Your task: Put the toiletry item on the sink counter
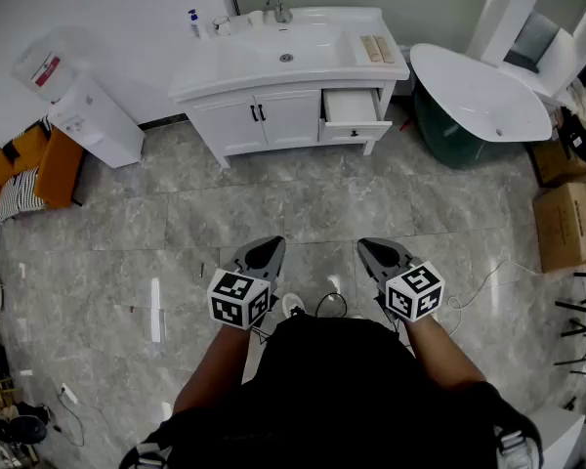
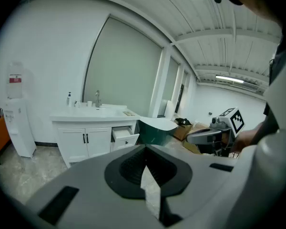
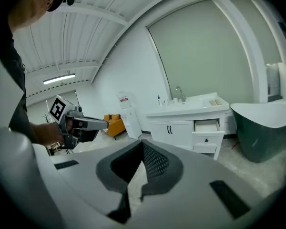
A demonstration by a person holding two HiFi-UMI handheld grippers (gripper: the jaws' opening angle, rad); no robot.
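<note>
Where the person stands: on the grey stone floor [image 1: 273, 203], facing the white vanity [image 1: 283, 115] at 12 o'clock and well apart from it.
Left gripper [image 1: 266, 250]: held out in front of the body, pointing toward the vanity and tilted somewhat down. Its jaws are closed tip to tip with nothing between them.
Right gripper [image 1: 381, 250]: level with the other gripper, at its 3 o'clock, with much the same tilt. Its jaws are pressed together and empty as well.
Table [image 1: 215, 71]: the vanity's white top, with a basin [image 1: 286, 47] sunk in the middle and a faucet [image 1: 276, 6] at the basin's 12 o'clock.
Toiletry bottle [image 1: 192, 22]: upright on the table at the basin's 10 o'clock, in the back corner. It is just beside a small cup [image 1: 220, 27] and far from both grippers.
Tan pieces [image 1: 376, 47]: 2 flat strips lying side by side on the table at the basin's 3 o'clock; I cannot tell what they are.
Drawer [image 1: 352, 106]: pulled open on the vanity's right side, next to 2 shut doors; its contents cannot be made out.
Bathtub [image 1: 479, 91]: white inside and dark green outside, at 1 o'clock from the person.
Water dispenser [image 1: 88, 110]: white, against the wall at 10 o'clock.
Orange chair [image 1: 34, 169]: at 9 o'clock, near the dispenser.
Cardboard boxes [image 1: 566, 223]: stacked at 3 o'clock.
</note>
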